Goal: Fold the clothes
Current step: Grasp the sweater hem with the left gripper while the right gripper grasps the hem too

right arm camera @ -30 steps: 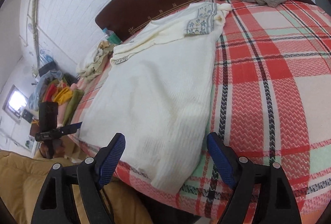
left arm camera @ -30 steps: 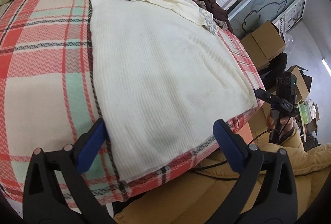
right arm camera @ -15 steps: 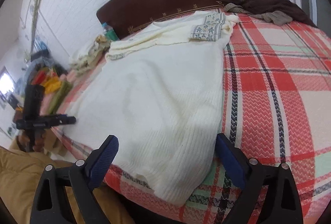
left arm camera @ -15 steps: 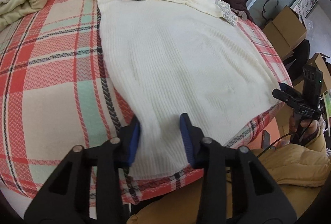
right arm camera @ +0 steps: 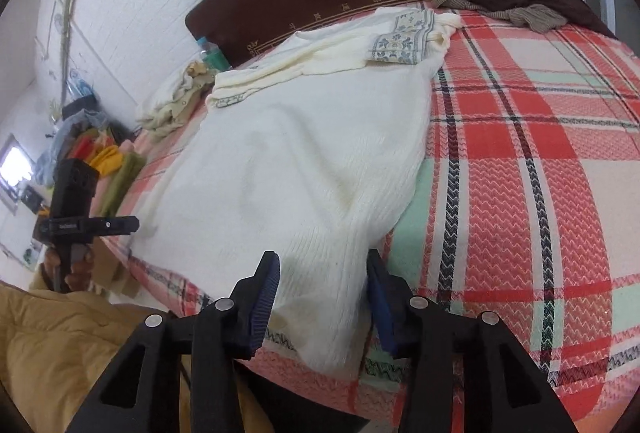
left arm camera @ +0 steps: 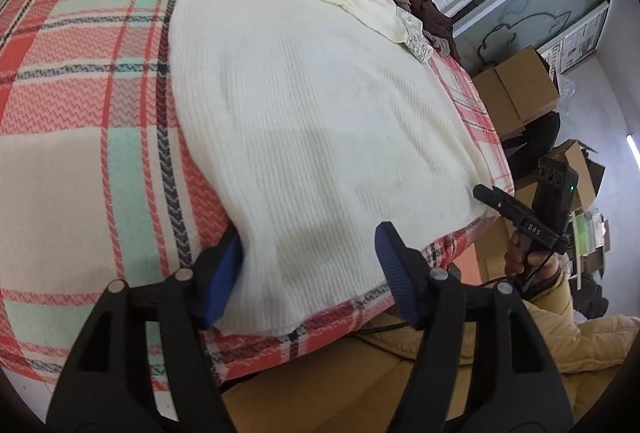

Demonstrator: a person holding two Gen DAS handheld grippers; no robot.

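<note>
Flatly: ribbed cream sweater (left arm camera: pixel 320 137) (plaid bedspread (left arm camera: pixel 80 137))

My left gripper (left arm camera: pixel 310 269) sits over the near hem of the cream sweater (left arm camera: pixel 312 121), its blue pads spread apart, one at the garment's left edge, the other above the fabric. The sweater lies flat on the plaid bedspread (left arm camera: pixel 80 105), sleeves folded across the top. My right gripper (left arm camera: pixel 520 219) is at the sweater's far hem corner; its jaw state is not discernible. Cardboard boxes (left arm camera: pixel 516 89) stand beyond the bed.
</note>
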